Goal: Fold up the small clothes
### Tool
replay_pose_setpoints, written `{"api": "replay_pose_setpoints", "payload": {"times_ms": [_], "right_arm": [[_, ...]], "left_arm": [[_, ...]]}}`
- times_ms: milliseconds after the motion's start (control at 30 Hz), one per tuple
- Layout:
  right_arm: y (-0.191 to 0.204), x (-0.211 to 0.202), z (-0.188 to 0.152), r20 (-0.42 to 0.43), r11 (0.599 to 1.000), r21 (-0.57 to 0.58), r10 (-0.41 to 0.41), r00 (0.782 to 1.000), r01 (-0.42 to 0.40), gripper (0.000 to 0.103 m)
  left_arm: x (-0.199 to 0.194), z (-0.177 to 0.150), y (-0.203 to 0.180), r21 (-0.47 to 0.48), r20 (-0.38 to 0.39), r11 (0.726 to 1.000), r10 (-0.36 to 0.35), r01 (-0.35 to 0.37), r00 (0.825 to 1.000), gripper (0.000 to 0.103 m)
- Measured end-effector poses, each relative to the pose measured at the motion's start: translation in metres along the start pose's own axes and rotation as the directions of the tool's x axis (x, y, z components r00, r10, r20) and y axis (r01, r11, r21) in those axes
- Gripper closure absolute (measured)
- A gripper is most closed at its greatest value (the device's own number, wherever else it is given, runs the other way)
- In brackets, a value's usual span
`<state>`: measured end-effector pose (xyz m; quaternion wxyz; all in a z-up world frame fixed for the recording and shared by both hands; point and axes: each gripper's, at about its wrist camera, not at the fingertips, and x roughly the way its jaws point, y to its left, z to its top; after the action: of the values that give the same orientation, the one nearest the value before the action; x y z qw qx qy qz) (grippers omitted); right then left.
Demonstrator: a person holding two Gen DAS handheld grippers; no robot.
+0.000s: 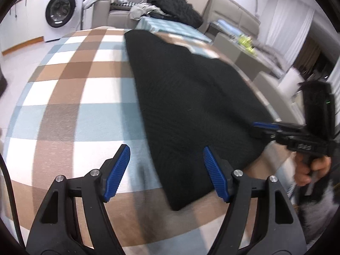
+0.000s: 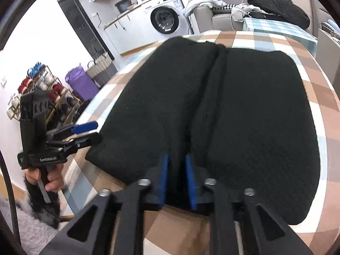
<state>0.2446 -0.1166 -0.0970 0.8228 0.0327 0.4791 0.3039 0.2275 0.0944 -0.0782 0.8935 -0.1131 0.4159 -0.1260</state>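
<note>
Presently: black garment (image 2: 212, 106) on the checked table (image 1: 70, 97), near edge; your right gripper (image 2: 176, 165) pinches its hem, left gripper (image 1: 165, 165) spread wide, empty; a one-sided lift may skew the fold.

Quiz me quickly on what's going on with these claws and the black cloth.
1. True or false: the left claw is wide open.
2. The cloth lies on: A) bare floor, B) a checked cover, C) a sofa.
3. Which white appliance stands at the back?
Key: 1 true; 2 B; 3 the washer.
</note>
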Motion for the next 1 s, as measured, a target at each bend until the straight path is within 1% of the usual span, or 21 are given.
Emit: {"api": "replay_pose_setpoints", "payload": {"times_ms": [67,100,133,200,233,267,300,333,367,433,467,533,667,733,800,833,867,900,1000], "right_arm": [[-0.006,-0.006,0.003,0.006,1.000,0.003,-0.002,1.000,0.002,0.073],[-0.005,-0.006,0.003,0.006,1.000,-0.003,0.013,1.000,-0.013,0.073],[-0.002,-0.004,0.000,-0.010,0.999,-0.032,0.023,1.000,-0.023,0.073],[0.006,-0.002,-0.002,-0.052,0.996,-0.087,-0.018,0.998,0.013,0.073],[0.007,-0.001,-0.002,-0.056,0.995,-0.100,-0.031,0.998,0.026,0.073],[0.006,-0.003,0.000,-0.047,0.996,-0.089,-0.025,0.999,0.021,0.066],[0.002,-0.005,0.003,-0.029,0.998,-0.062,-0.015,0.999,0.013,0.060],[-0.003,-0.006,0.007,-0.012,0.999,-0.039,-0.014,1.000,0.014,0.051],[-0.007,-0.006,0.013,0.004,1.000,-0.018,-0.017,1.000,0.017,0.049],[-0.019,0.001,0.027,0.019,0.999,0.047,-0.023,1.000,0.022,0.049],[-0.029,0.009,0.036,0.019,0.995,0.097,-0.020,1.000,0.018,0.049],[-0.040,0.023,0.049,0.008,0.988,0.152,-0.020,1.000,0.019,0.049],[-0.051,0.050,0.079,0.024,0.982,0.189,-0.013,1.000,0.008,0.049],[-0.051,0.059,0.094,0.030,0.985,0.171,-0.029,0.999,0.024,0.049],[-0.047,0.070,0.108,0.017,0.988,0.137,-0.077,0.997,0.074,0.054],[-0.043,0.075,0.114,0.012,0.989,0.112,-0.094,0.995,0.093,0.067],[-0.039,0.080,0.118,-0.005,0.991,0.085,-0.102,0.995,0.102,0.087],[-0.033,0.080,0.121,-0.005,0.992,0.059,-0.110,0.994,0.110,0.091],[-0.015,0.047,0.125,0.126,0.993,-0.001,-0.116,0.985,0.117,0.093]], "left_arm": [[0.000,-0.003,-0.010,0.041,0.002,0.999,-0.003,0.003,1.000,0.030],[0.004,-0.006,-0.017,0.085,-0.009,0.996,0.009,-0.008,1.000,0.030],[0.008,-0.009,-0.023,0.120,-0.026,0.992,0.029,-0.025,0.999,0.030],[0.020,-0.016,-0.031,0.182,-0.072,0.980,0.094,-0.079,0.993,0.030],[0.023,-0.018,-0.032,0.198,-0.084,0.975,0.117,-0.099,0.990,0.030],[0.024,-0.019,-0.033,0.203,-0.087,0.974,0.123,-0.103,0.989,0.030],[0.023,-0.019,-0.032,0.195,-0.089,0.976,0.113,-0.094,0.990,0.030],[0.022,-0.019,-0.031,0.187,-0.091,0.979,0.103,-0.085,0.991,0.030],[0.020,-0.018,-0.029,0.177,-0.087,0.981,0.090,-0.074,0.992,0.030],[0.014,-0.015,-0.024,0.141,-0.065,0.989,0.055,-0.045,0.996,0.030],[0.013,-0.014,-0.021,0.124,-0.062,0.992,0.048,-0.040,0.997,0.030],[0.010,-0.010,-0.013,0.086,-0.051,0.995,0.046,-0.042,0.998,0.030],[0.006,-0.008,-0.004,0.051,-0.043,0.997,0.052,-0.050,0.998,0.030],[0.006,-0.008,0.000,0.041,-0.041,0.998,0.051,-0.049,0.998,0.030],[0.006,-0.008,0.001,0.040,-0.040,0.998,0.055,-0.054,0.998,0.030],[0.006,-0.007,0.002,0.040,-0.040,0.998,0.055,-0.054,0.998,0.030],[0.006,-0.007,0.002,0.039,-0.041,0.998,0.055,-0.053,0.998,0.030],[0.006,-0.007,0.003,0.037,-0.041,0.998,0.055,-0.054,0.998,0.030],[0.003,-0.006,0.005,0.032,-0.031,0.998,0.060,-0.059,0.998,0.030]]}}
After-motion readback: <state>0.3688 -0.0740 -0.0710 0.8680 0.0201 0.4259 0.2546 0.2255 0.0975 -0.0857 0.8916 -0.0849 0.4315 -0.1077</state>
